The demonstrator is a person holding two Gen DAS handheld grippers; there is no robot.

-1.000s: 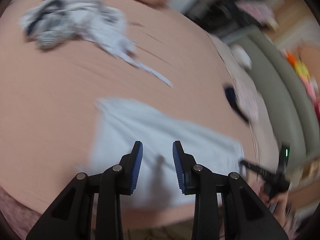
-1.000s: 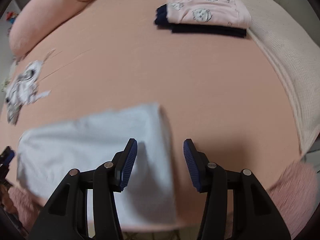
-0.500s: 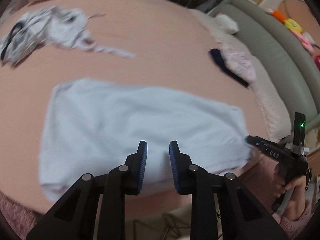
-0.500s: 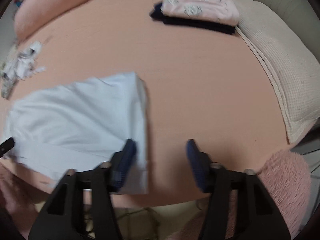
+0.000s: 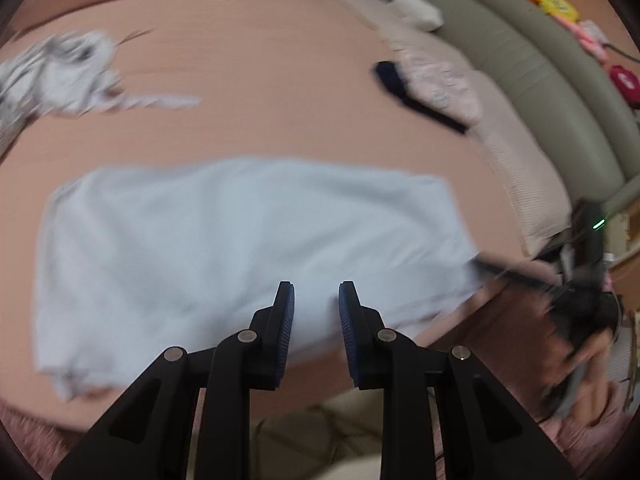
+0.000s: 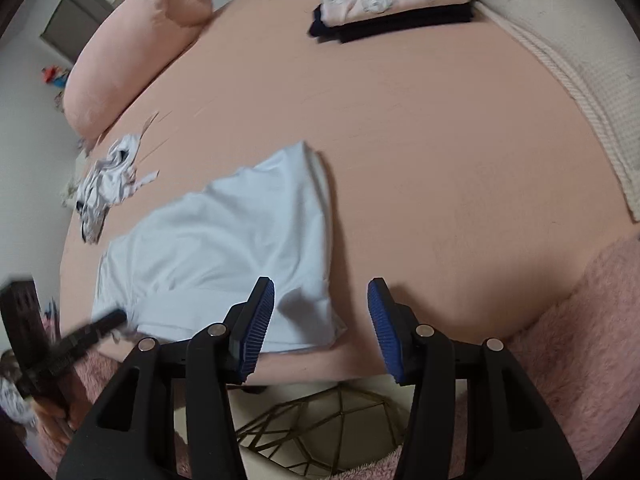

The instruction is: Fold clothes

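while both tools hang over the near edge, the left gripper (image 5: 314, 300) shows a narrow gap, holding nothing, and the right gripper (image 6: 321, 292) gapes wide. just ahead lies the pale blue garment (image 6: 224, 248), doubled along its right side. a shallow pinch might catch one layer and drag the fold apart. beyond: peach bedsheet (image 6: 400, 140), folded stack (image 6: 392, 4), crumpled patterned garment (image 6: 108, 176), bolster (image 6: 136, 48).
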